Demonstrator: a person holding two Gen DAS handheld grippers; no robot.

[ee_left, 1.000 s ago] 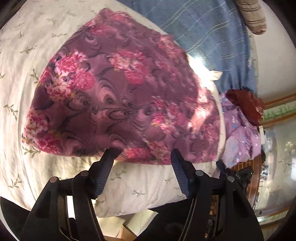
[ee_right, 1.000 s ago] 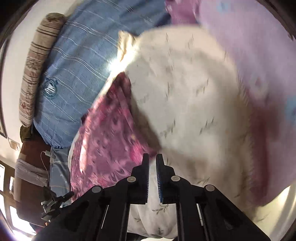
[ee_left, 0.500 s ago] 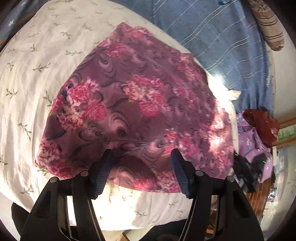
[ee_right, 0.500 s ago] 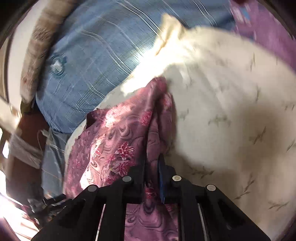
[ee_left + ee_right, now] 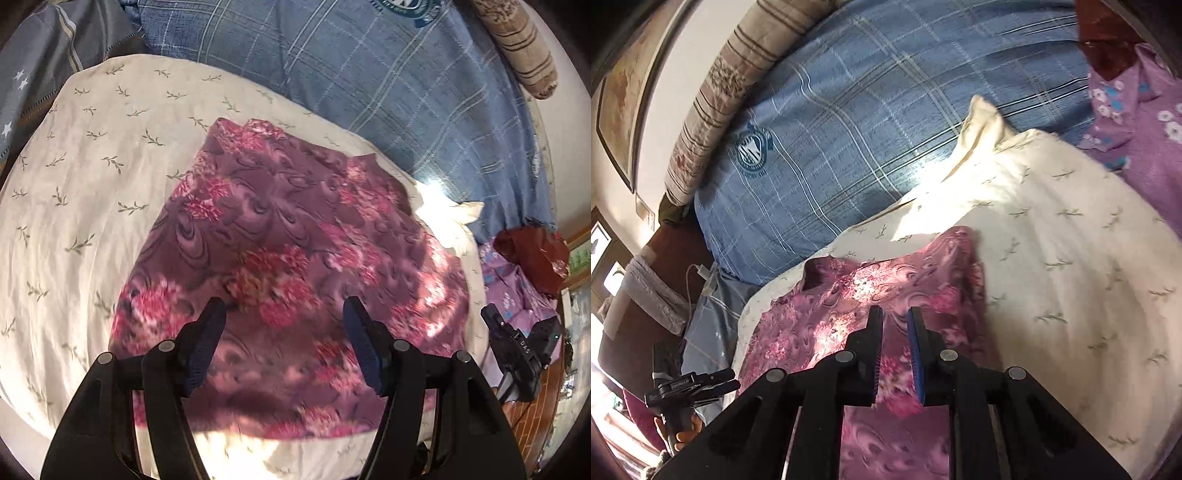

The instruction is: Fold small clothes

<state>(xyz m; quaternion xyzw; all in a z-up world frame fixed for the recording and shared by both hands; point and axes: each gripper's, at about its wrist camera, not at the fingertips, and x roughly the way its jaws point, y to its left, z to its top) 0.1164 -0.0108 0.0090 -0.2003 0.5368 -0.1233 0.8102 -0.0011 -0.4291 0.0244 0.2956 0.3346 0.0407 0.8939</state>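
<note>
**Floral garment spread on the cream sheet, both claws above it**

A purple garment [image 5: 295, 258] with pink flowers lies spread on a cream sheet [image 5: 92, 166] printed with small green sprigs, on a bed. Behind it lies a blue plaid blanket [image 5: 868, 122] bearing a round dark crest [image 5: 752, 147]; its lettering is too small to read.

The left claw [image 5: 284, 343] hangs over the garment's near part, jaws wide apart and holding nothing. The right claw [image 5: 894, 343] is over the garment too, jaws parted by a narrow gap; whether cloth sits between them I cannot tell.

In the left wrist view the other gripper's body shows white letters, "DAS". A lilac flowered cloth [image 5: 1145, 110] lies beside the sheet.
</note>
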